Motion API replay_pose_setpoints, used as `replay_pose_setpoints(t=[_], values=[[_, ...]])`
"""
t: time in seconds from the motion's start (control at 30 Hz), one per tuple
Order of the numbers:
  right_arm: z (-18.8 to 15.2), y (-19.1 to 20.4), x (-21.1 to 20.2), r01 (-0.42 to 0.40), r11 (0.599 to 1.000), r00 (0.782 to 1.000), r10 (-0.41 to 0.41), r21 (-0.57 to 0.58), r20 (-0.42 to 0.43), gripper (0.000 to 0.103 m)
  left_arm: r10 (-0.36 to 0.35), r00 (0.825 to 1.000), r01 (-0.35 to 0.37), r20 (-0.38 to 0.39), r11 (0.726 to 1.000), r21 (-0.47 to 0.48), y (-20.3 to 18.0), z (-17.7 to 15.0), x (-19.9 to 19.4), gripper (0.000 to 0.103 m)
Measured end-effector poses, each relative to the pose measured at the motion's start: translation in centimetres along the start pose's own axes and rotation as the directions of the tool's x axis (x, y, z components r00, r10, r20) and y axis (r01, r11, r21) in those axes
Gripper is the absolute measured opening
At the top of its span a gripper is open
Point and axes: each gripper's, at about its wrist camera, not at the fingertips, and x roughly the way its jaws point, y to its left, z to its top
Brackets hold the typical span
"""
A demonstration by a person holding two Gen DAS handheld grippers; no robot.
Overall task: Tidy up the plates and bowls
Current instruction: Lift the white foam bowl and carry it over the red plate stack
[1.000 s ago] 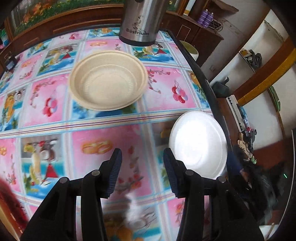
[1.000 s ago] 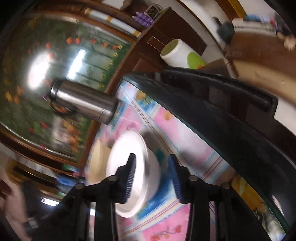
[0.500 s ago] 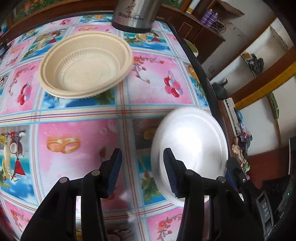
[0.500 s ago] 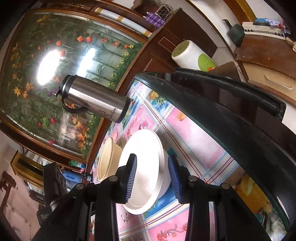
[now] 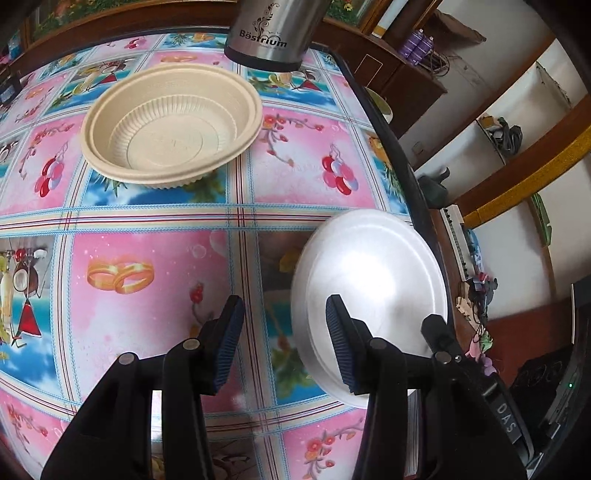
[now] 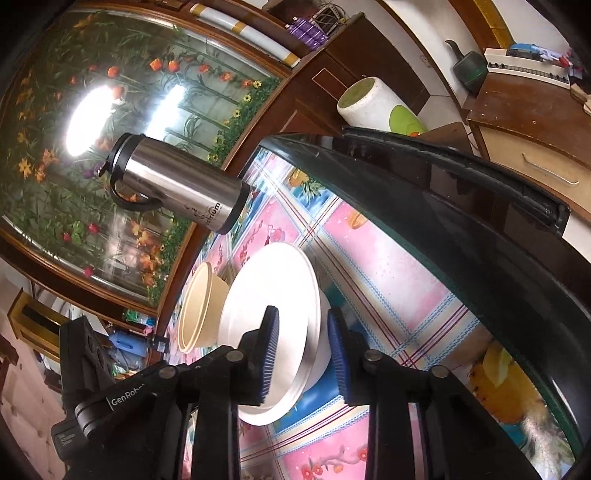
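A white bowl (image 5: pixel 373 273) stands upside down near the table's right edge. A beige ribbed bowl (image 5: pixel 170 122) stands upright farther back on the patterned tablecloth. My left gripper (image 5: pixel 284 347) is open and empty, its right finger at the white bowl's near left rim. In the right wrist view the white bowl (image 6: pixel 273 306) lies between the open jaws of my right gripper (image 6: pixel 303 354), which straddle its rim; contact is unclear. The beige bowl (image 6: pixel 199 306) stands just behind it. The right gripper's body (image 5: pixel 480 391) shows at the white bowl's near right.
A steel thermos jug (image 5: pixel 273 33) stands at the table's back, behind the beige bowl; it also shows in the right wrist view (image 6: pixel 173 184). The table's dark edge (image 6: pixel 443 206) runs close along the white bowl's right. Shelves and cabinets lie beyond it.
My left gripper has moved right and forward, toward the white bowl. My right gripper has closed in, so the bowl's rim now sits between its fingers. The bowls have not moved.
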Motion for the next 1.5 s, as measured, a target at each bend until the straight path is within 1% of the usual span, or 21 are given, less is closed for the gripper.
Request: replay_pose_setpoints(t=[0.03,0.07,0.1,0.13,0.17,0.23,0.5,0.7,0.9,1.1,1.2,1.33,1.5], values=[[0.0,0.1,0.1,0.007,1.000,1.000,-0.007,-0.007,-0.001,0.017,-0.003,1.000,0.003,0.008,1.000,-0.002,0.0,0.0,0.0,0.040],[-0.1,0.2,0.1,0.017,1.000,1.000,-0.017,-0.015,-0.001,0.012,0.000,1.000,0.000,0.020,1.000,0.000,-0.1,0.0,-0.1,0.031],[-0.1,0.2,0.2,0.023,1.000,1.000,-0.023,-0.021,-0.001,0.010,0.006,1.000,-0.007,0.027,1.000,0.008,-0.2,0.0,-0.1,0.025],[-0.2,0.2,0.2,0.025,0.999,1.000,-0.025,-0.024,0.000,0.009,0.007,1.000,-0.007,0.030,1.000,0.011,-0.3,0.0,-0.1,0.015],[-0.2,0.3,0.2,0.027,0.999,1.000,-0.027,-0.030,0.000,0.007,0.002,0.999,-0.003,0.033,1.000,0.009,-0.2,-0.1,-0.1,0.010],[-0.3,0.5,0.2,0.034,0.998,0.999,-0.034,-0.045,0.003,0.007,0.007,0.999,-0.008,0.045,1.000,0.009,-0.1,-0.1,-0.1,0.009],[-0.4,0.5,0.6,0.023,0.999,1.000,-0.024,-0.046,-0.012,0.007,0.009,0.999,-0.010,0.042,1.000,0.012,0.6,-0.8,-0.5,0.008],[-1.6,1.2,0.6,0.010,0.997,1.000,-0.011,-0.077,-0.023,0.007,0.007,0.999,-0.007,0.042,1.000,-0.014,2.5,-1.8,-1.5,0.008],[-4.9,2.3,0.1,-0.019,0.994,1.000,0.017,-0.112,-0.025,0.007,0.022,0.999,-0.020,0.047,0.999,-0.037,5.3,-3.9,-3.4,0.008],[-8.8,4.3,-0.4,-0.065,0.987,0.997,0.058,-0.148,-0.054,0.007,0.052,0.996,-0.050,0.075,0.998,-0.036,8.9,-6.8,-6.4,0.008],[-10.9,6.5,-0.8,-0.071,0.977,0.996,0.058,-0.203,-0.069,0.007,0.099,0.988,-0.096,0.120,0.995,-0.031,11.1,-8.5,-8.7,0.009],[-14.0,9.5,-1.7,-0.091,0.957,0.994,0.070,-0.274,-0.087,0.007,0.103,0.982,-0.097,0.161,0.994,-0.043,13.7,-10.5,-11.4,0.009],[-17.5,12.4,-3.5,-0.129,0.931,0.989,0.095,-0.341,-0.113,0.007,0.146,0.964,-0.146,0.221,0.989,-0.016,15.6,-13.3,-14.7,0.011]])
